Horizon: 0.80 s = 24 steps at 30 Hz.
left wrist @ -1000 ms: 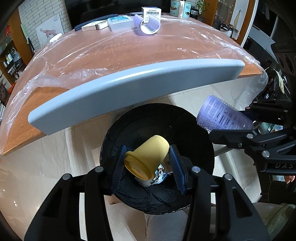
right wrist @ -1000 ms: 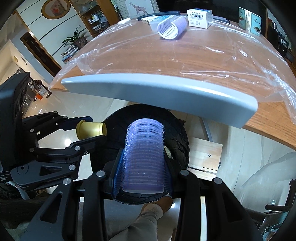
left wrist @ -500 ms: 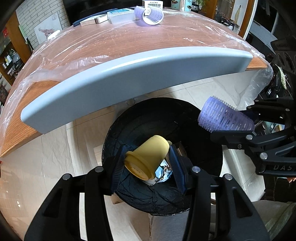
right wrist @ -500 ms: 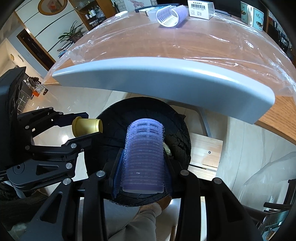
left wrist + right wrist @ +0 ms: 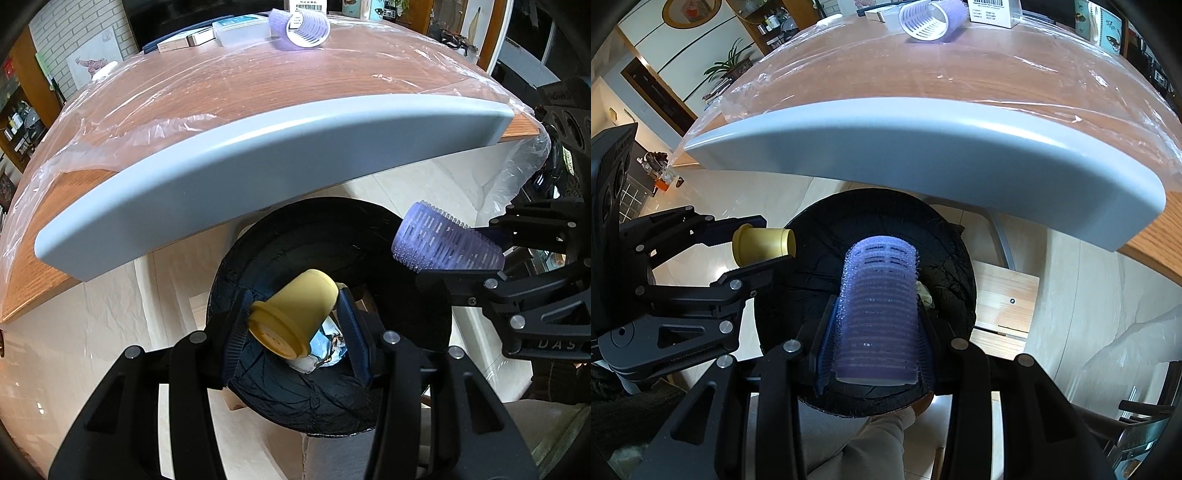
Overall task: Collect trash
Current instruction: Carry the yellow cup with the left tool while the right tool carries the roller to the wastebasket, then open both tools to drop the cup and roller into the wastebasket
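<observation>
the left gripper (image 5: 295, 325) holds a small yellow cup (image 5: 295, 314) between its blue-padded fingers (image 5: 236, 332), which are partly closed and press on the cup's sides. the cup lies tilted, its lidded wide end toward the camera and lower left, its narrow base pointing up and away. it hangs directly over the mouth of a round bin lined with a black bag (image 5: 332, 402), which stands on the pale tiled floor just below the worktop's edge. inside the bin, beneath the cup, some crumpled shiny foil and white scraps (image 5: 325, 350) show.

the right gripper (image 5: 877, 332) is closed as far as it goes on a purple hair roller (image 5: 877, 314), gripped lengthwise between its fingers (image 5: 827, 343), one open end facing away. the roller also sits above the bin's opening (image 5: 953, 258). in the left wrist view the roller (image 5: 443, 243) reaches in from the right over the bin's rim; in the right wrist view the yellow cup (image 5: 764, 245) comes in from the left, at the bin's edge. the two held things are apart.

the worktop (image 5: 221, 96) is wood with a grey-blue rounded edge and is covered by clear plastic sheet. at its far side lie another purple roller (image 5: 303, 29), a clear flat box (image 5: 240, 31) and a white barcoded box (image 5: 993, 11). a trouser leg (image 5: 857, 443) shows below the bin.
</observation>
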{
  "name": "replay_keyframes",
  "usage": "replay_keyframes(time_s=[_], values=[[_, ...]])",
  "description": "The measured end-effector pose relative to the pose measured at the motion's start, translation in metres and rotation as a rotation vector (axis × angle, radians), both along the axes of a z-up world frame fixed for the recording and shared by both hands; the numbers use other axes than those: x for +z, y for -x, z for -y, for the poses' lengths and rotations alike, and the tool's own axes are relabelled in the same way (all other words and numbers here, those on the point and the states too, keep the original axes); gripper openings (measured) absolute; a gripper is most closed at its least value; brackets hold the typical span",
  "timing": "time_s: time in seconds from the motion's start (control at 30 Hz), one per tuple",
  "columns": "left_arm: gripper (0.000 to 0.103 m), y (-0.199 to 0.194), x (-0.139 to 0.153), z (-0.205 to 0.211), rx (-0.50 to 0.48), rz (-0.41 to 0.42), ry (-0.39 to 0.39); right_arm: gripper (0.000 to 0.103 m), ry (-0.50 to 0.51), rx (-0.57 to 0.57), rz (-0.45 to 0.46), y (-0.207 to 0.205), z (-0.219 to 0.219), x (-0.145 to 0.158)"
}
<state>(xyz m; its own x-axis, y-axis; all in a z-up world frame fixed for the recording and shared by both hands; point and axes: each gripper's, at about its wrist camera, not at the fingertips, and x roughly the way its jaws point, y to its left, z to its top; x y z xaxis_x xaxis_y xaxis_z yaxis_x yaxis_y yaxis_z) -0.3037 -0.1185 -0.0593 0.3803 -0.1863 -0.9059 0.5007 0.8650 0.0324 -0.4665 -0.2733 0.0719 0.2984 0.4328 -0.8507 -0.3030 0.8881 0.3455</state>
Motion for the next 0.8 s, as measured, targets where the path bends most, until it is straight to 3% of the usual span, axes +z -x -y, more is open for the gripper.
replay_keyframes(time_s=[0.5, 0.53, 0.6, 0.8], values=[[0.049, -0.005, 0.001, 0.002, 0.000, -0.003, 0.004, 0.039, 0.010, -0.009, -0.005, 0.000, 0.000, -0.003], [0.049, -0.006, 0.002, 0.002, 0.001, -0.011, 0.011, 0.042, 0.015, -0.022, -0.007, 0.000, 0.001, -0.004], [0.060, -0.008, 0.001, 0.000, 0.011, -0.016, 0.001, 0.067, 0.013, -0.053, -0.009, 0.001, 0.004, -0.002], [0.067, -0.008, 0.005, -0.007, 0.022, -0.001, -0.011, 0.068, 0.003, -0.085, -0.005, 0.007, 0.013, 0.004]])
